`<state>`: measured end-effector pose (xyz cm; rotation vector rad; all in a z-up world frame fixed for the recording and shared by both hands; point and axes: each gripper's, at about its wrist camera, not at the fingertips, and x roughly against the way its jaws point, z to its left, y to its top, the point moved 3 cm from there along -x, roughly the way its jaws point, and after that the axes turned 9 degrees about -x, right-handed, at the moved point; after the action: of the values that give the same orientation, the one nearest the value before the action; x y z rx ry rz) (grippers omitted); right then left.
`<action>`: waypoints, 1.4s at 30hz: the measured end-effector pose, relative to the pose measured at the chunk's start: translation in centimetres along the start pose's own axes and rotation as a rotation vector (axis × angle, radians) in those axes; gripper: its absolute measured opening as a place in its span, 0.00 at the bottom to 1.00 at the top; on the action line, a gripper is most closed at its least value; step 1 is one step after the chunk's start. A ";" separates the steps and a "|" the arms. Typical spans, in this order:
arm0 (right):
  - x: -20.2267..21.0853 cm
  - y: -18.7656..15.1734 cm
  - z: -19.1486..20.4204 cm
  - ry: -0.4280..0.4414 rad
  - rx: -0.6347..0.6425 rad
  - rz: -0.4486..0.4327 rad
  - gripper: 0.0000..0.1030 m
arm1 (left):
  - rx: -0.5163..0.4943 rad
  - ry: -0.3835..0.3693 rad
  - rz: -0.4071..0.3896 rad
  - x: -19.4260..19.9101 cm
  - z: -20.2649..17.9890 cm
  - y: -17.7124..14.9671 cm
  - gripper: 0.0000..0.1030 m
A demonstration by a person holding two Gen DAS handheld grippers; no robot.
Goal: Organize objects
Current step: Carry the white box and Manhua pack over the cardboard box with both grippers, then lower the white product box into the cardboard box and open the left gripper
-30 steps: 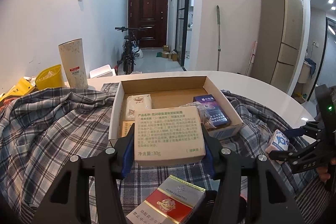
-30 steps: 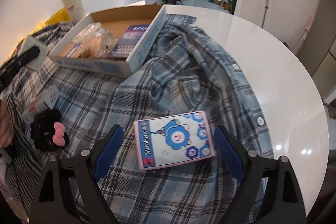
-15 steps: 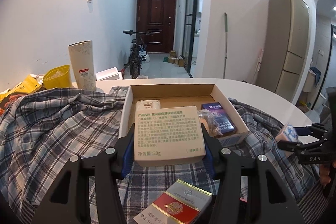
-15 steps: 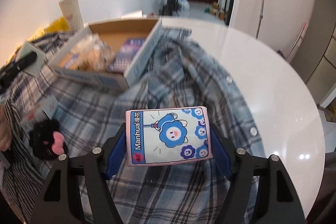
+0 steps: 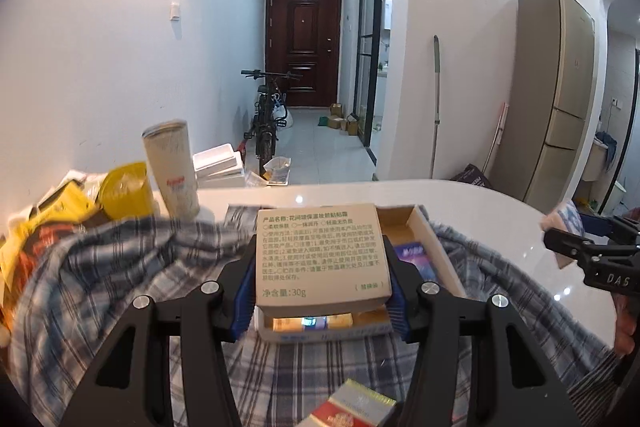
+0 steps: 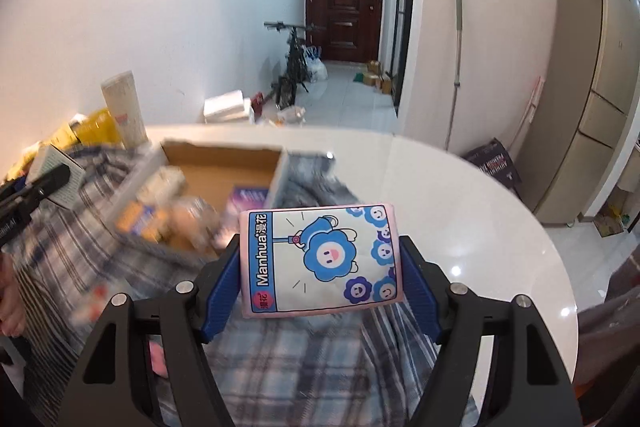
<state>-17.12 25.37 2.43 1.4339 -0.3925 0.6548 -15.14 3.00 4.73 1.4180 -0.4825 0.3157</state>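
Observation:
My left gripper point(image 5: 322, 283) is shut on a beige printed carton point(image 5: 320, 255) and holds it over the near part of the open cardboard box point(image 5: 434, 239). The box holds a purple pack point(image 5: 414, 253) and snack packets point(image 6: 188, 215). My right gripper point(image 6: 320, 271) is shut on a pink tissue pack with a blue cartoon point(image 6: 320, 259), lifted above the plaid shirt point(image 6: 304, 367), to the right of the cardboard box point(image 6: 224, 169). The right gripper also shows at the right edge of the left wrist view point(image 5: 588, 243).
A red and white cigarette pack point(image 5: 352, 409) lies on the plaid shirt point(image 5: 120, 267) near me. A tall paper cup point(image 5: 172, 169) and yellow bags point(image 5: 120, 191) stand at the back left. The white round table point(image 6: 460, 195) has its edge to the right.
My right gripper closed on the tissue pack and lifted it off the shirt. My left gripper carried the carton forward and up over the box.

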 end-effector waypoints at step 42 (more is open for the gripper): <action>-19.3 3.0 5.8 0.065 -0.194 0.260 0.70 | 0.124 -0.245 0.230 -18.4 0.4 -1.3 0.54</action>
<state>-33.01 16.23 -6.44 1.1841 -0.5813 0.8471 -30.42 3.79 -5.56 1.5324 -0.8426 0.3633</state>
